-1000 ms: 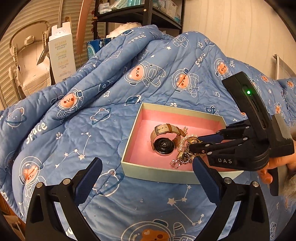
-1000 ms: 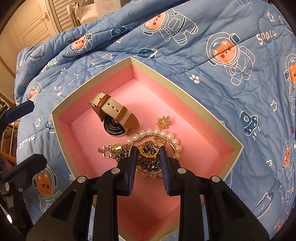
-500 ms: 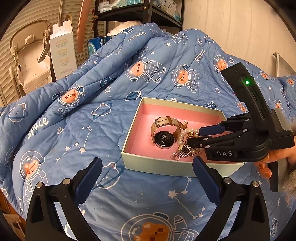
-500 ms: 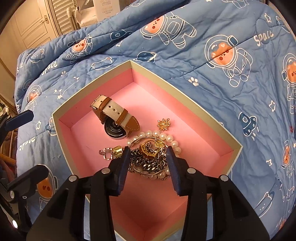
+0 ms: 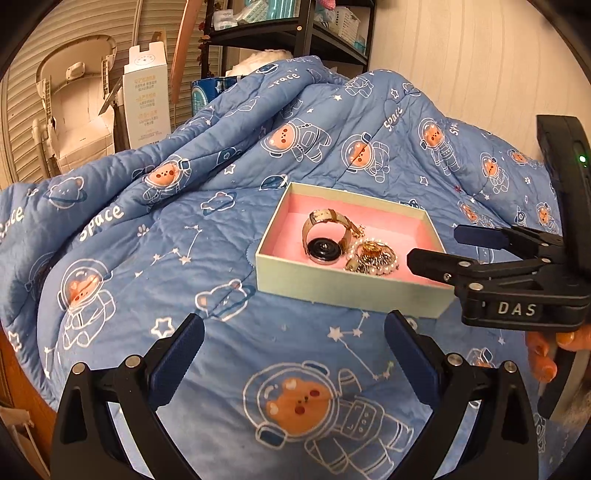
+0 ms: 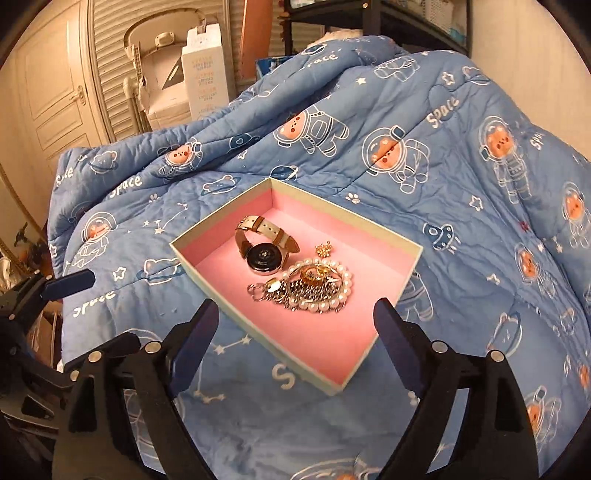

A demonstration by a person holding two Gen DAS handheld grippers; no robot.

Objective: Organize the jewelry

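Observation:
A pale green box with a pink lining [image 6: 369, 354] [image 5: 332, 288] lies on a blue space-print quilt. In it lie a watch with a beige strap [image 6: 264, 245] [image 5: 325, 236], a pearl bracelet [image 6: 332, 295] around a heap of gold and silver chains [image 6: 314, 282] [image 5: 373, 256], and a small gold brooch [image 6: 324, 250]. My right gripper [image 6: 293, 341] [image 5: 439, 245] is open and empty, held back from the box's near corner. My left gripper [image 5: 293, 349] is open and empty over the quilt in front of the box; one of its fingers [image 6: 70, 284] shows at the left of the right wrist view.
The quilt [image 5: 184, 229] bunches up into a ridge behind the box. Beyond it stand a white carton [image 5: 146, 99], a beige baby seat [image 5: 74, 107] and a dark shelf unit [image 5: 295, 33]. A panelled door [image 6: 51, 85] is at the far left.
My right gripper opened off the chain heap, which stays in the box, and pulled back and up. My left gripper also drew back from the box.

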